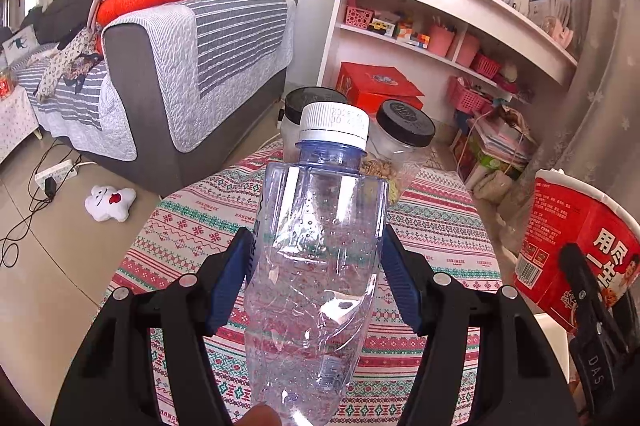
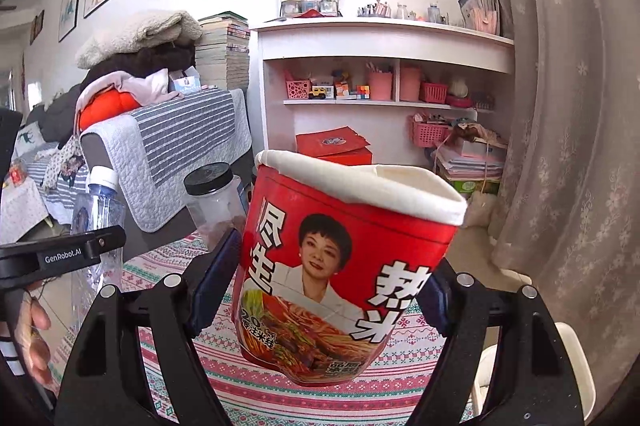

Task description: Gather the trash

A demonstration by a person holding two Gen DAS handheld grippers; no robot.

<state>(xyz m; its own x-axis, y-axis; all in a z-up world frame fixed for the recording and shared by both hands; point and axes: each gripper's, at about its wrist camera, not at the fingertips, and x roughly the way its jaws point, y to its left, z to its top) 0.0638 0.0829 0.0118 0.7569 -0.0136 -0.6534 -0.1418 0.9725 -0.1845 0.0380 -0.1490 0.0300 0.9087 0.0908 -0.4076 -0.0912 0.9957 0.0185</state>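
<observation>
Living room, daylight: a grey sofa (image 1: 160, 85) draped with striped quilted covers stands at left with folded blankets and clothing heaped on its back, and a white shelving unit (image 1: 420, 9) holding pink baskets, toys and books occupies the far wall beside a patterned curtain (image 2: 568, 145). In the foreground is a round table under a red, green and white knit-pattern tablecloth (image 1: 192, 226). At its far edge stand two clear plastic jars with black lids (image 1: 404, 129), close together; their contents are not clear. The right gripper (image 2: 332, 290) is clamped on a red instant-noodle cup (image 2: 344, 266), blue pads pressing its two sides; the cup is clear of the tablecloth, tilted, its cream rim dented and its wall crumpled. The left gripper (image 1: 316, 282) is pinching a clear empty water bottle (image 1: 316, 258) at mid-body, pads against both sides, white cap uppermost and the wall creased; the bottle is held above the table, in front of the jars. Seen from the left wrist camera, the noodle cup sits to the right of the bottle, well apart. A white plush toy (image 1: 110, 201) lies on the tiled floor near a power strip (image 1: 56, 173) and trailing cables.
</observation>
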